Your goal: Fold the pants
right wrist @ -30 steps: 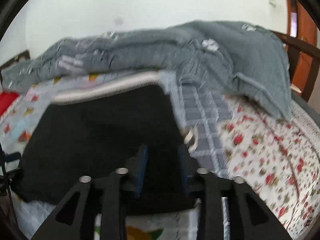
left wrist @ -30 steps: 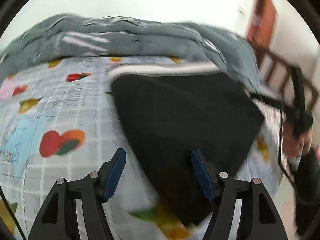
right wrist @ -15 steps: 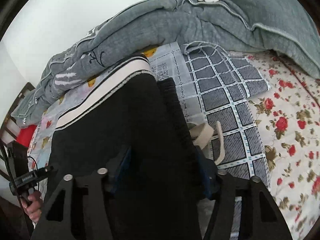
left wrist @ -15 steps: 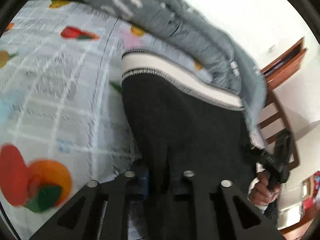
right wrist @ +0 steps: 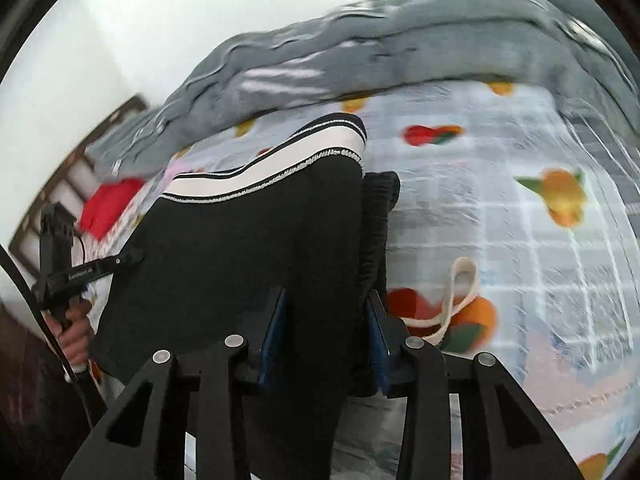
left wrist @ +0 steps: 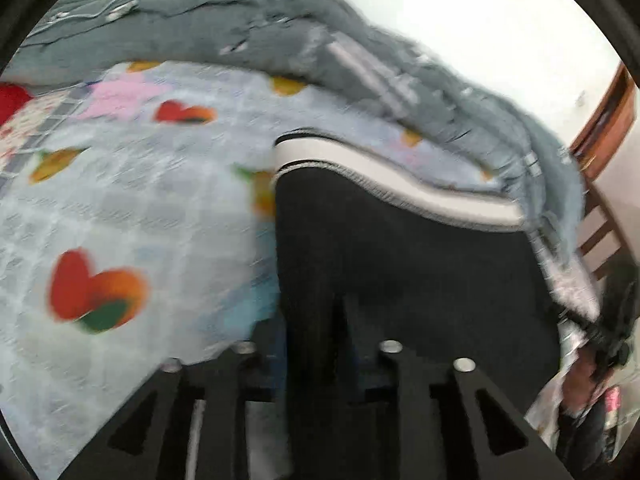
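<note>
The black pants [left wrist: 400,272] with a white striped band [left wrist: 384,184] lie folded on the fruit-print bed sheet [left wrist: 140,208]. My left gripper [left wrist: 316,352] is shut on the near left edge of the pants. In the right wrist view the pants [right wrist: 240,248] run away from me, white band [right wrist: 280,172] at the far end. My right gripper [right wrist: 326,344] is shut on their near right edge, beside the ribbed waistband [right wrist: 378,216]. A cream drawstring [right wrist: 456,296] loops on the sheet to the right. The left gripper's handle and hand [right wrist: 68,272] show at the left.
A rumpled grey quilt [left wrist: 280,48] lies along the far side of the bed, also in the right wrist view [right wrist: 400,48]. A wooden bed frame [left wrist: 604,208] stands at the right edge. A red pillow [right wrist: 108,204] lies at the far left.
Both grippers, holding the pants' near edge, have swung with the fabric. The views are blurred by motion. The left gripper closed on the pants earlier in the second.
</note>
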The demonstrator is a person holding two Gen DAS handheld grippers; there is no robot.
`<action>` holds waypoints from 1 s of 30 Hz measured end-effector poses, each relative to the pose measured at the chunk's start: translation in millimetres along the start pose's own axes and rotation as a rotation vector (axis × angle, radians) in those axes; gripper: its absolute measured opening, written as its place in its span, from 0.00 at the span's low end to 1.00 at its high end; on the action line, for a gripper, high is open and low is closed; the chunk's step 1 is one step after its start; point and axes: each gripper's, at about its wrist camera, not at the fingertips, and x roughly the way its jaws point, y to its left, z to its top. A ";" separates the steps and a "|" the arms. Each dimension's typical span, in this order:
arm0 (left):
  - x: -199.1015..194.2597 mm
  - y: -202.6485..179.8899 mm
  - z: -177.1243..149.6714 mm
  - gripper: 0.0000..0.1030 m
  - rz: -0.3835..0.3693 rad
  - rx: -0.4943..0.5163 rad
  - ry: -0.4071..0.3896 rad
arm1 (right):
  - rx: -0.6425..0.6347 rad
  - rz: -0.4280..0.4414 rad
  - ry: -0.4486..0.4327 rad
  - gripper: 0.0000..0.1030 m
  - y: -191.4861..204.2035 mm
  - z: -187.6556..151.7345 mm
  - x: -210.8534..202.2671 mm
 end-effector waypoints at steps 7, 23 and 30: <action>-17.2 17.4 -16.3 0.50 0.046 -0.003 -0.033 | 0.019 -0.121 -0.076 0.37 4.6 47.2 8.3; -40.8 -39.8 12.5 0.50 0.124 0.159 -0.219 | -0.036 -0.221 -0.016 0.25 -11.3 51.8 22.8; 14.4 -93.3 56.3 0.54 0.145 0.282 -0.226 | -0.169 -0.257 -0.132 0.25 46.0 81.1 24.0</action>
